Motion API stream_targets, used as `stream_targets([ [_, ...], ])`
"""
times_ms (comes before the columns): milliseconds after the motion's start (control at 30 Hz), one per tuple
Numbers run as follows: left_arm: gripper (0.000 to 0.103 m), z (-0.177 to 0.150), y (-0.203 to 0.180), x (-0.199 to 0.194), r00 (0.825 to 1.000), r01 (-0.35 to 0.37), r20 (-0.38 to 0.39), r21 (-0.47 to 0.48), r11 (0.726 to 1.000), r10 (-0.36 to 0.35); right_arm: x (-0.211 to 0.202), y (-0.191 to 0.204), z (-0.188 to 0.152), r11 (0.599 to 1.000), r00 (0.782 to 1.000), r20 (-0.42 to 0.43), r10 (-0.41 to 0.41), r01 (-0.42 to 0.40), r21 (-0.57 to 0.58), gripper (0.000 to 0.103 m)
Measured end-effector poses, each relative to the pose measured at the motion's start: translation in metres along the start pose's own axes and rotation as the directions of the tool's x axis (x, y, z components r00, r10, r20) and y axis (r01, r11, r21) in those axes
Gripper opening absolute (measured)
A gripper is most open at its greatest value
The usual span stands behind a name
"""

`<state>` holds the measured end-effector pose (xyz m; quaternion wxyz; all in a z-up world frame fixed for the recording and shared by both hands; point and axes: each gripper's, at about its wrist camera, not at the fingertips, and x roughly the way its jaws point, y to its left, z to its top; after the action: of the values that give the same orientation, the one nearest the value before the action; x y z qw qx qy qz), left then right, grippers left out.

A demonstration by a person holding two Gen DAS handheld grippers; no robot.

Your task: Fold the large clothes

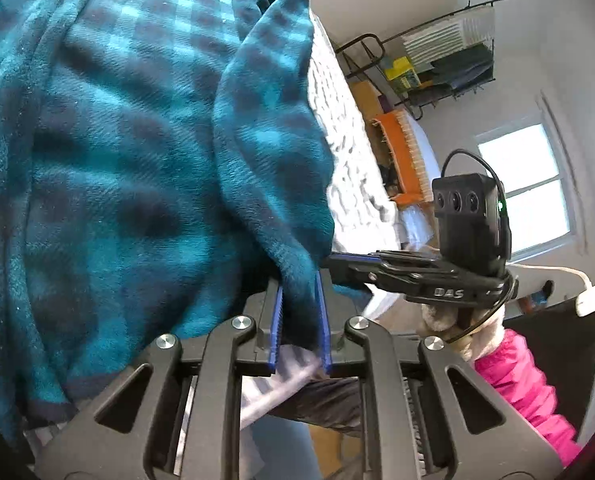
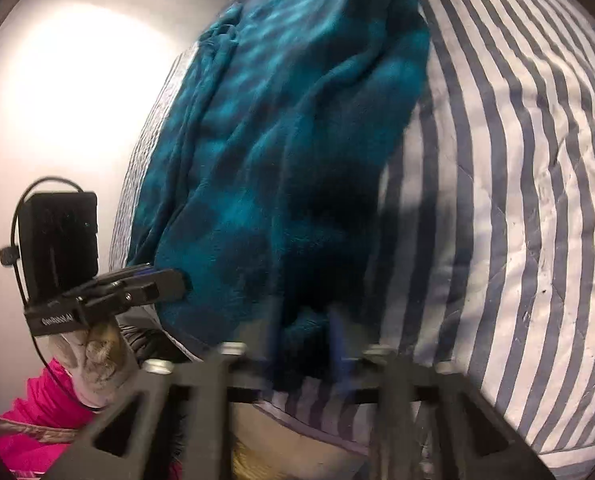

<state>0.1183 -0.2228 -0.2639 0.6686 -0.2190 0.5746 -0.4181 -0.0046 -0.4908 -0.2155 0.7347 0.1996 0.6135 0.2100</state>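
Note:
A large teal and dark-blue checked fleece garment [image 1: 109, 152] lies spread on a bed; it also shows in the right wrist view [image 2: 281, 152]. My left gripper [image 1: 299, 284] is shut on a fold of its near edge, cloth pinched between the blue pads [image 1: 324, 320]. My right gripper [image 2: 305, 320] is shut on the same edge a short way along; that view is blurred. Each gripper shows in the other's view, the right one [image 1: 337, 262] just right of the left, the left one [image 2: 165, 280] at lower left.
The bed has a grey and white striped quilt [image 2: 517, 200] and a white knitted cover [image 1: 349, 140]. A metal rack with boxes [image 1: 437, 56], an orange basket [image 1: 401, 152] and a window [image 1: 533, 188] stand beyond. The holder's pink sleeve [image 1: 525, 392] is near.

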Motion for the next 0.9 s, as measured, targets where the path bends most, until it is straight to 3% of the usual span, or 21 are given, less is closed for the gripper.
stream_targets([
  [67,0.013,0.002,-0.003,-0.006,1.000,0.031,0.001,-0.013,0.999,-0.031,-0.014,0.010,0.002,0.999,0.998,0.057,-0.018,0.020,-0.034,0.007],
  [167,0.013,0.000,0.002,-0.003,0.997,-0.074,-0.029,0.005,0.997,0.074,-0.037,0.016,0.000,0.997,0.989,0.132,-0.059,0.063,-0.032,0.006],
  [233,0.013,-0.004,0.013,0.008,0.983,-0.169,-0.063,0.017,0.986,0.169,-0.021,0.022,-0.001,0.984,0.983,0.097,-0.154,0.161,-0.077,0.007],
  [300,0.013,-0.009,0.017,0.014,0.976,-0.201,-0.078,0.020,0.979,0.202,0.002,0.025,-0.004,0.973,0.978,0.002,-0.208,0.208,-0.101,0.015],
  [367,0.013,-0.014,0.018,0.013,0.978,-0.198,-0.068,0.026,0.980,0.199,0.006,0.033,-0.005,0.952,0.964,-0.002,-0.266,0.262,-0.156,0.025],
  [400,0.013,-0.014,0.017,0.011,0.978,-0.200,-0.060,0.034,0.979,0.202,0.003,0.037,-0.003,0.947,0.962,0.012,-0.274,0.272,-0.172,0.027],
  [500,0.010,-0.017,0.008,0.002,0.978,-0.202,-0.040,0.066,0.977,0.205,-0.028,0.040,0.012,0.964,0.975,0.112,-0.194,0.210,-0.160,0.033],
  [633,0.010,-0.021,-0.004,-0.011,0.980,-0.198,0.000,0.094,0.976,0.199,-0.059,0.035,0.048,0.977,0.966,0.212,-0.147,0.175,-0.124,0.045],
  [700,0.024,-0.021,-0.004,-0.014,0.981,-0.192,0.003,0.077,0.978,0.192,-0.068,0.034,0.070,0.978,0.959,0.244,-0.146,0.176,-0.108,0.048],
  [733,0.039,-0.020,-0.002,-0.013,0.983,-0.185,0.006,0.066,0.981,0.185,-0.072,0.033,0.085,0.978,0.953,0.260,-0.156,0.186,-0.097,0.049],
  [767,0.044,-0.019,0.000,-0.012,0.983,-0.182,0.010,0.060,0.981,0.182,-0.075,0.032,0.101,0.975,0.945,0.276,-0.176,0.206,-0.087,0.050],
  [867,0.042,-0.013,0.006,-0.009,0.983,-0.184,-0.003,0.064,0.981,0.184,-0.076,0.032,0.148,0.961,0.920,0.313,-0.235,0.268,-0.067,0.051],
  [900,0.034,-0.014,0.007,-0.006,0.983,-0.182,-0.009,0.071,0.981,0.183,-0.071,0.034,0.160,0.959,0.915,0.319,-0.245,0.278,-0.062,0.051],
])
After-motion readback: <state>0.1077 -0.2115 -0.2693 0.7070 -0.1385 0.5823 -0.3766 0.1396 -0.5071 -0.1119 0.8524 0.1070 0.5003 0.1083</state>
